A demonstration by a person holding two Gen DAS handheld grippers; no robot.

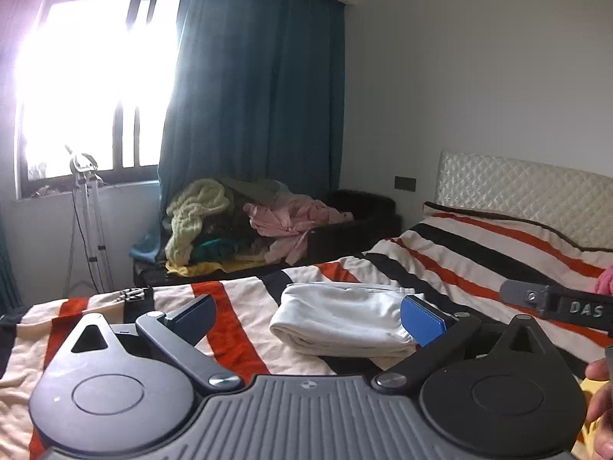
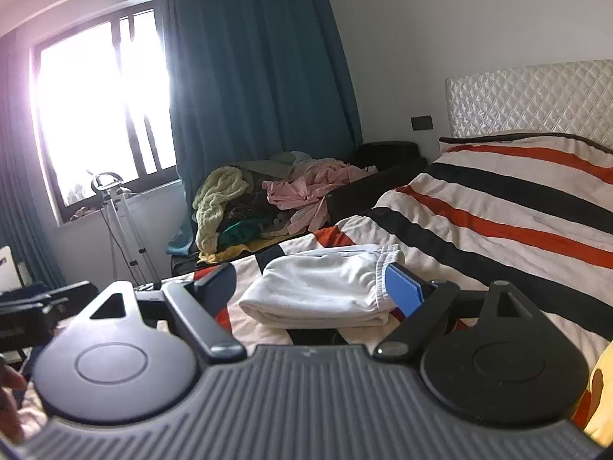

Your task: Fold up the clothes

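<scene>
A folded white garment [image 1: 345,318] is lying on the striped bed [image 1: 479,253], just ahead of both grippers' spread, empty fingers [image 2: 216,287]; soft and light, it is likely best gripped at its thick folded edge.

Folded white garment [image 1: 345,316] sits mid-bed between both spread claws. Striped bedspread [image 1: 479,253] bare toward the headboard [image 1: 528,184]; clothes pile [image 1: 245,226] blocks the far edge.
</scene>
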